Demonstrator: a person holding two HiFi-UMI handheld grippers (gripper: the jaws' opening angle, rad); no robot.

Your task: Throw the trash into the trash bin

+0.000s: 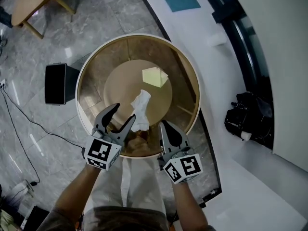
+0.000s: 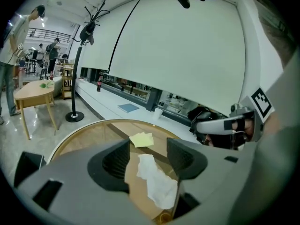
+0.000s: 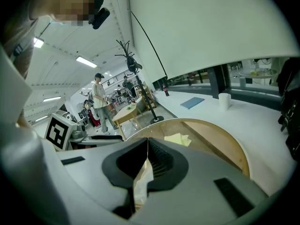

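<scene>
Left gripper view: my left gripper (image 2: 147,146) holds its jaws spread above the round trash bin (image 2: 93,135). A crumpled white tissue (image 2: 157,184) is inside, beside a yellow paper (image 2: 142,138). My right gripper (image 3: 148,140) is pressed together.

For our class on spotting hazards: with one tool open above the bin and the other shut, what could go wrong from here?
1. The tissue sits right against the open left tool. It may snag there and get lifted out of the bin instead of staying in.
2. The right tool is shut on a pale scrap close to the bin's near rim. Let go there, the light scrap might drift outside.
</scene>
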